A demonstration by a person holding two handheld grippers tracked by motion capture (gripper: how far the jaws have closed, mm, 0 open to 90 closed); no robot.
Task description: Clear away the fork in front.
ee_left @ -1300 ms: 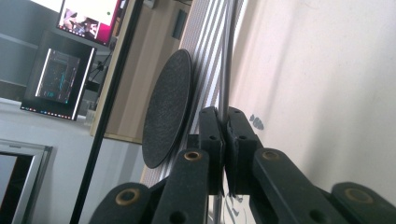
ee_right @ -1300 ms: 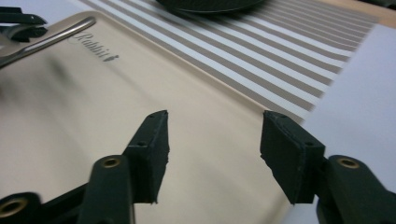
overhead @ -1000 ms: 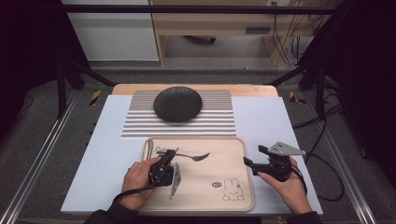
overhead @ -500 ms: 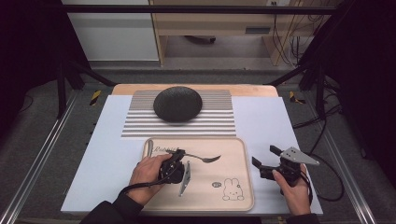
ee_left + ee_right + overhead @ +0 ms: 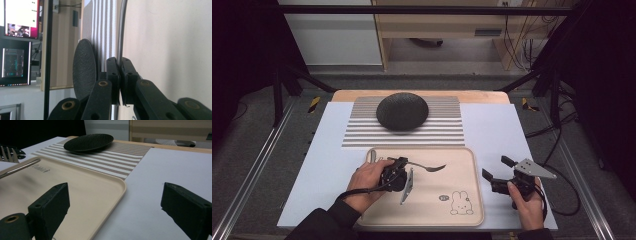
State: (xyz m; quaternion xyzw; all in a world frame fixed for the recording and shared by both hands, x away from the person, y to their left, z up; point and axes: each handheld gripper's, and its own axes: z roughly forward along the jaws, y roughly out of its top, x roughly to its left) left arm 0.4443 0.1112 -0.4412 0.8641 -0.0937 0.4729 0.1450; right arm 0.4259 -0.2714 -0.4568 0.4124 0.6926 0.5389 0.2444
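A silver piece of cutlery (image 5: 428, 166) lies across the back half of a beige tray (image 5: 462, 165). My left gripper (image 5: 399, 162) is turned on its side and shut on the thin metal shaft (image 5: 120, 37), which runs on past the jaws (image 5: 120, 67). Fork tines (image 5: 7, 154) stand up at the tray's far corner; I cannot tell if they belong to the held piece. My right gripper (image 5: 496, 167) hovers just right of the tray over the white sheet. Its jaws have just been opening, and nothing is between them (image 5: 117, 202).
A dark round plate (image 5: 402, 111) rests on a striped mat (image 5: 442, 132) behind the tray. The white sheet (image 5: 497, 130) covers the tabletop. Metal frame rails run along both table sides, and cables trail at the right. A rabbit drawing (image 5: 460, 202) marks the tray's front right.
The right gripper's jaws have spread wider and drawn slightly right, off the tray's rim. The left hand has shifted a little toward the back with the cutlery in its grip.
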